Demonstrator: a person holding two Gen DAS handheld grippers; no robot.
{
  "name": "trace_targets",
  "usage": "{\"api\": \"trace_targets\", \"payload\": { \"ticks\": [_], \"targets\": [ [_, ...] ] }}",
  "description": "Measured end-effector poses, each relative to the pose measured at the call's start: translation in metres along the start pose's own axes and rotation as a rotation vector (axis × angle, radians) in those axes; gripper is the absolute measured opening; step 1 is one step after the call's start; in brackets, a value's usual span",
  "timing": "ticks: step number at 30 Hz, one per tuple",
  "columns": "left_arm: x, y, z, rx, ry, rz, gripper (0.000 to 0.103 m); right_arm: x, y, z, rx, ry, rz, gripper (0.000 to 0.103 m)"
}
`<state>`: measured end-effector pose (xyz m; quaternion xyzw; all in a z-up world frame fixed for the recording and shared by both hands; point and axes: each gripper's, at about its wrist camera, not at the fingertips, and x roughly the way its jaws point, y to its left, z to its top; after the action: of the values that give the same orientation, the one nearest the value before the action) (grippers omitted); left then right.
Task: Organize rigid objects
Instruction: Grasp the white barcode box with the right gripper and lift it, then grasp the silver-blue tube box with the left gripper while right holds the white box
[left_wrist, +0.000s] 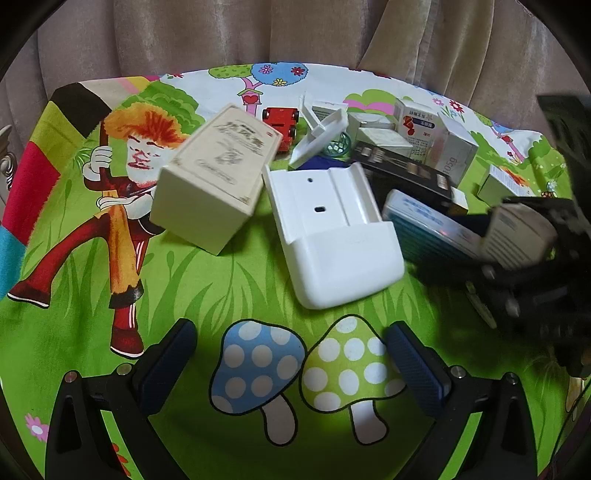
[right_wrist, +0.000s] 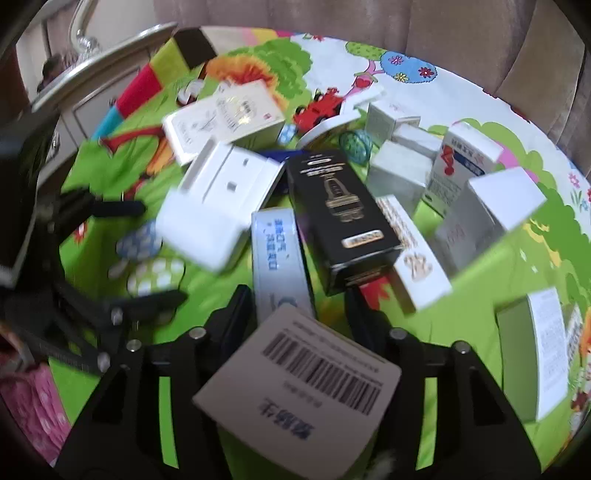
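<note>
Two hand-held grippers work over a cartoon-print cloth with green grass, mushrooms and a red-haired figure. Left gripper sits at the bottom of the left wrist view, fingers spread wide over the blue and green mushroom print, nothing between them. Right gripper fills the bottom of the right wrist view, pinching a pale barcode box; the box sits between its dark fingers, and the barcode label faces the camera. In the left wrist view the same gripper shows blurred at the right edge, with the box in its grip.

Clutter of rigid items sits at centre frame. White plastic holder lies flat in the middle of the left view, two small slots in its back plate. Cream box lies tilted just to its upper left. Red toy car is behind them, near a white plastic piece and a teal mesh ball. Black box with gold print lies at centre of the right view, and a blue-and-white flat box is just beside it on its left side. Several white and grey cartons stand in the upper right, one with a red mark. One carton stands apart at the right edge. Beige curtain hangs behind.
</note>
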<state>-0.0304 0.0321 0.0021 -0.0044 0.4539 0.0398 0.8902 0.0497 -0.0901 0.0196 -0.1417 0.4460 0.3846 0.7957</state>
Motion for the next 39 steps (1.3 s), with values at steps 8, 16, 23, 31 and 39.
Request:
{"api": "trace_targets", "payload": {
  "ticks": [8,16,23,31,39],
  "targets": [
    [0.000,0.000,0.000,-0.002,0.006,-0.002,0.103,-0.010,0.012,-0.013,0.013,-0.030,0.058,0.049],
    [0.000,0.000,0.000,-0.002,0.010,-0.001,0.103,-0.045,0.000,-0.059,0.111,-0.030,0.084,0.073],
    [0.000,0.000,0.000,0.001,0.016,0.001,0.103,-0.072,-0.008,-0.092,0.203,-0.028,0.030,0.084],
    [0.000,-0.001,0.000,0.001,0.020,0.001,0.103,-0.119,-0.018,-0.130,0.319,-0.004,-0.181,0.084],
    [0.000,0.000,0.000,0.000,0.020,0.001,0.103,-0.124,-0.017,-0.114,0.461,-0.124,-0.211,0.084]
  ]
}}
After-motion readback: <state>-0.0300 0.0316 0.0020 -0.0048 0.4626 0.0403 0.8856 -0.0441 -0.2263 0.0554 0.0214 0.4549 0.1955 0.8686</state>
